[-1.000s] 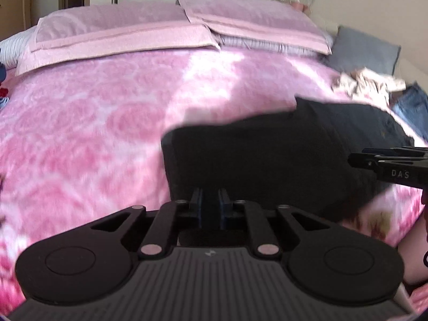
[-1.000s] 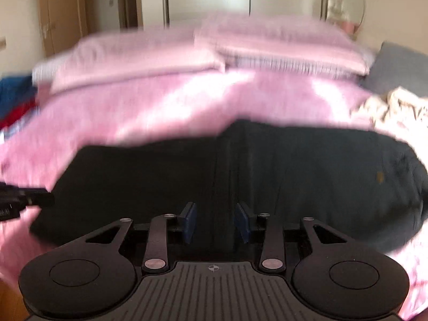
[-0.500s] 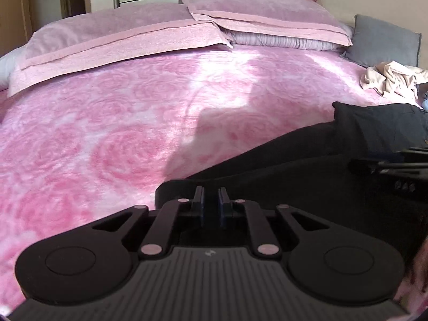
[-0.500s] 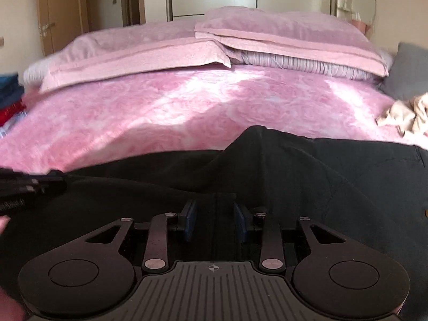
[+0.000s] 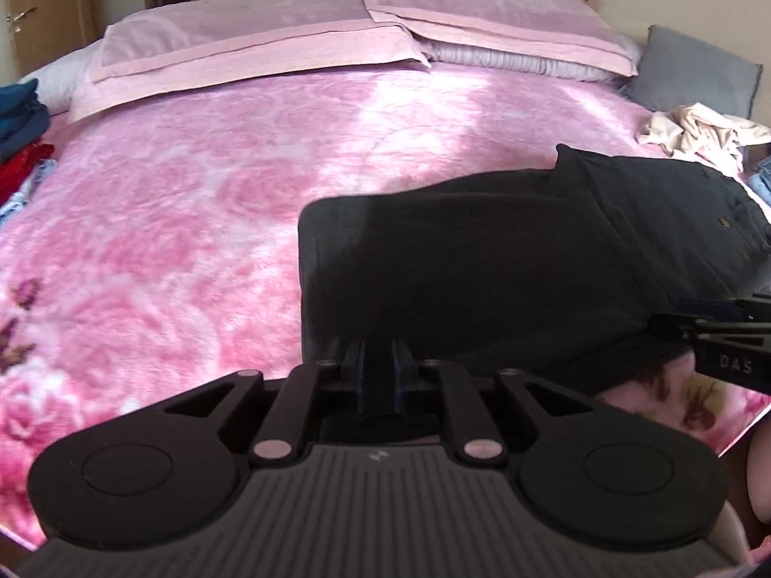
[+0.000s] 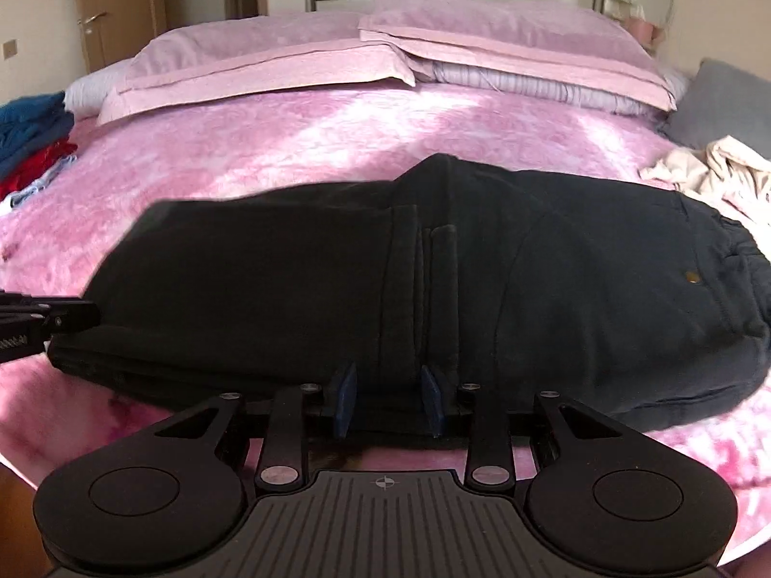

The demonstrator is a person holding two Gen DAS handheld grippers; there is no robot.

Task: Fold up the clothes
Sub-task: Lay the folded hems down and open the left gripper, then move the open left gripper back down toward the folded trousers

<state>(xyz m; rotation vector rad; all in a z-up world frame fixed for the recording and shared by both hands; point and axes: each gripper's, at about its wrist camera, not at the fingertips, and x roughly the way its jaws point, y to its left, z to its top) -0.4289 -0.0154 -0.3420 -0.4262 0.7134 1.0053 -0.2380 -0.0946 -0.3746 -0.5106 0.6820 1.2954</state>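
Black trousers [image 5: 482, 260] lie folded lengthwise across the near side of the pink bedspread [image 5: 168, 221]. My left gripper [image 5: 380, 375] is shut on their near edge at the leg end, with dark cloth pinched between its blue pads. In the right wrist view the trousers [image 6: 337, 279] fill the middle, waistband to the right. My right gripper [image 6: 388, 400] is shut on the thick near edge around mid-length, pads held apart by the layers. Each gripper shows in the other's view: the right gripper [image 5: 674, 325] at the right edge, the left gripper [image 6: 72, 318] at the left edge.
Two pink pillows [image 5: 270, 43] line the head of the bed. A grey cushion [image 5: 694, 67] and a crumpled beige garment [image 5: 694, 130] lie at the far right. Folded blue and red clothes [image 5: 19, 115] are stacked at the left edge.
Half a second ago both grippers had drawn the trousers back and the cloth looked bunched. Now the trousers lie spread flat again, much as one second ago. Both grips held throughout.
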